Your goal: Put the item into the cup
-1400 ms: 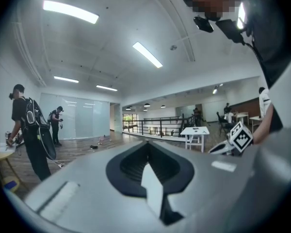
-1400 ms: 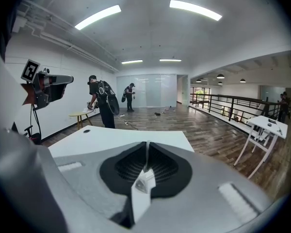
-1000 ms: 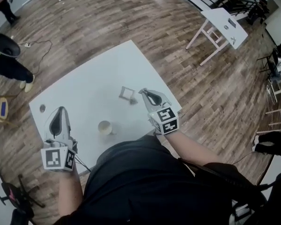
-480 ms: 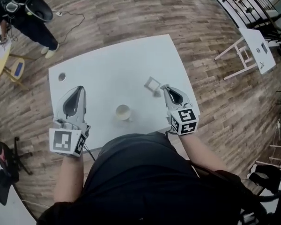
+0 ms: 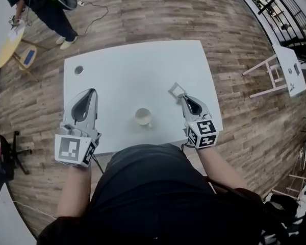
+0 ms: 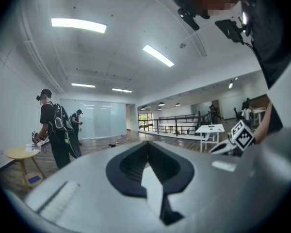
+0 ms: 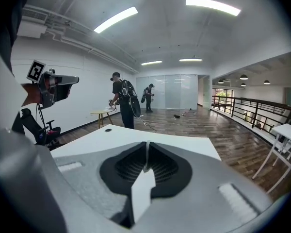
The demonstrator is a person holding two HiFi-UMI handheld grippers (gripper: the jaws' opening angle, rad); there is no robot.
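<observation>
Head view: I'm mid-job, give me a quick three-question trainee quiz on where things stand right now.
1. True or false: the cup stands upright on the table.
2. Which gripper has the item at its jaw tips?
3. Fill in: the item is not yet in the ____.

Key: 1 true; 2 the right gripper, jaws closed on the item; 3 cup.

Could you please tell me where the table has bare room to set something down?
The far half, right of the hole and beyond the cup, is bare. Crowded: the near edge, with the left gripper, item and right gripper.
</observation>
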